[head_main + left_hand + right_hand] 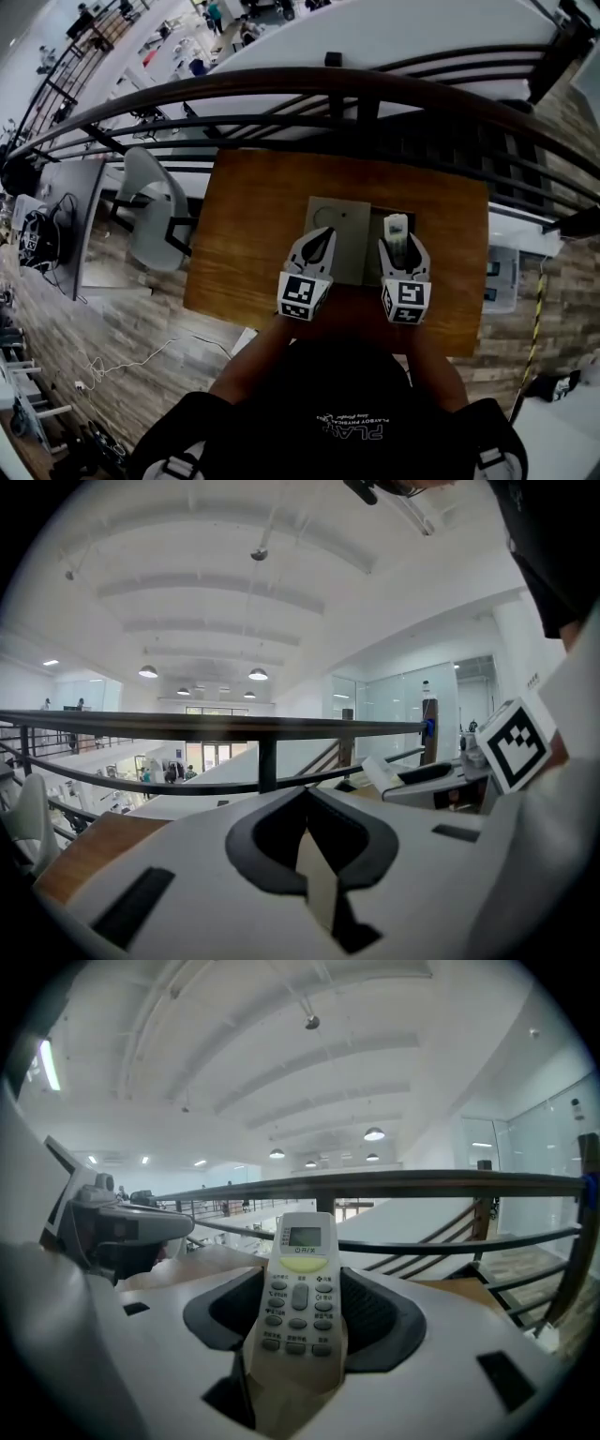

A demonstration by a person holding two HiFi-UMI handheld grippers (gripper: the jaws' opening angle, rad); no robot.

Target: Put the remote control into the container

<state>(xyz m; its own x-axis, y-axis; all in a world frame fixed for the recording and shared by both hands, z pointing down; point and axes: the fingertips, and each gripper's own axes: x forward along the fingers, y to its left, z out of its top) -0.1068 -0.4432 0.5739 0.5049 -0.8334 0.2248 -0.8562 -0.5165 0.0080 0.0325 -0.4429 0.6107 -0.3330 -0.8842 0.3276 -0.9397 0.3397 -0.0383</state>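
Setting: brown wooden table (244, 234) on a mezzanine, set against a dark metal railing (281, 89), with an open hall beyond.
Container: flat grey-beige rectangular container (342, 234), mid-table. A dark open slot runs along its right side.
Right gripper: the right gripper (302, 1326) pinches the slim white plastic remote control with grey buttons and a small screen (300, 1269) by its lower end. The button face is toward the camera and the screen end pokes out past the jaw tips.
Left gripper: the left gripper (302, 799) has its jaws pressed together with nothing between them that I can see. It hangs over the container's left part, just beside the right gripper.
Remote vs gripper: the remote control is centred between the pads, in line with the jaws and held off the table. In the head view it sits over the container's right edge, above the dark slot. I cannot tell whether it touches the container.
Step in hand (my reading): lowering the remote control into the slot.
How I'd do it well:
- I line the remote's long axis up with the slot.
- I dip the screen end in first.
- I lower it until the container bears the weight, and only then spread the jaws.
Risk: the grip is on the tail end only, so I expect the remote could pivot if I nudge the rim.
Left gripper role: I keep it clear of the slot.
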